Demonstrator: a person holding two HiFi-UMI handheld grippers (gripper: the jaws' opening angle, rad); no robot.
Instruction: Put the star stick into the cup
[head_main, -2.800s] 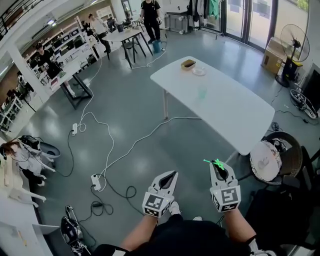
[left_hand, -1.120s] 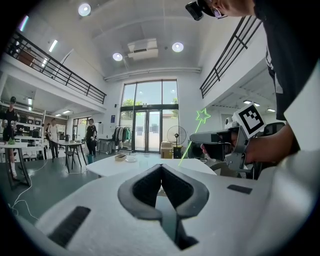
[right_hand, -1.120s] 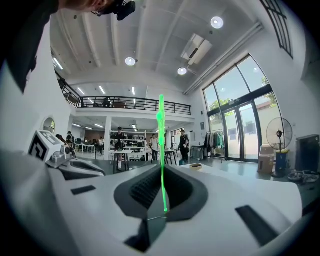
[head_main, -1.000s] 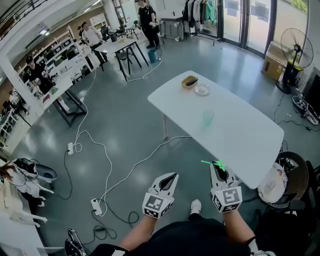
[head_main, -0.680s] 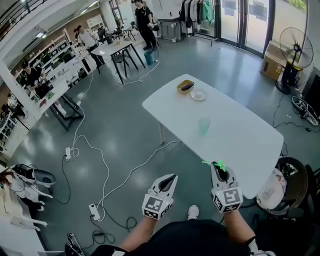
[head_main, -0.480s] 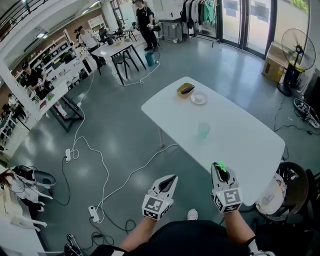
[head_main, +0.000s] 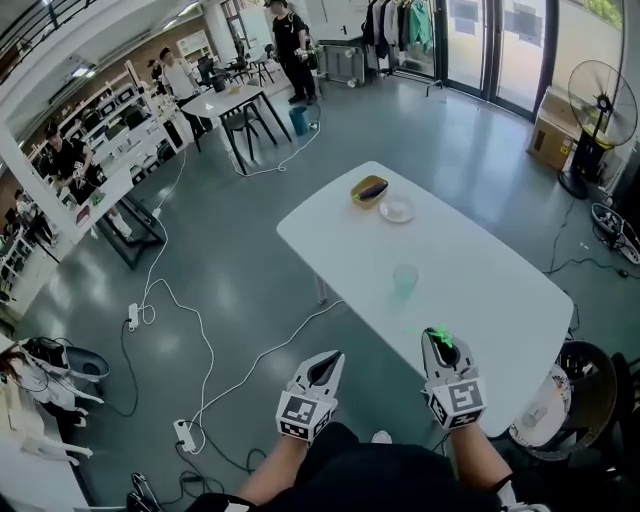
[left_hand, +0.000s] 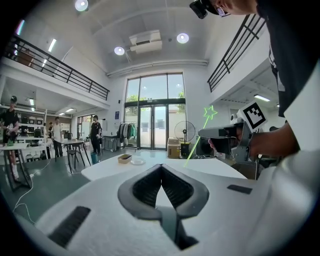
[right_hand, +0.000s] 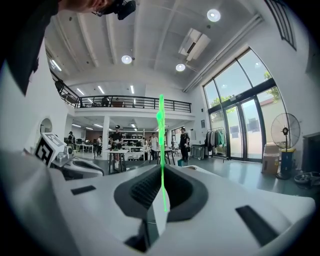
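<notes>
star stick (right_hand: 161, 150): thin, neon green, star-tipped, upright mid-frame | right gripper (head_main: 438, 342): pinches its lower end | left gripper (head_main: 332, 359): jaws pressed together, empty | cup (head_main: 405, 280): pale green, centre

Open lab-workshop hall — workbenches (head_main: 228, 103), floor power strip (head_main: 183, 435), mezzanine railing (left_hand: 55, 65).

Daylight from the tall glass doors (left_hand: 152, 125) and the round ceiling lights (right_hand: 214, 15) make every view bright and even, with a pale sheen on the grey floor (head_main: 420, 110) and only faint, soft shadows. Both gripper views are fisheye, bowed at the rims, with black corners and a slightly soft near foreground. The star stick (right_hand: 161, 150) glows a washed-out green.
</notes>
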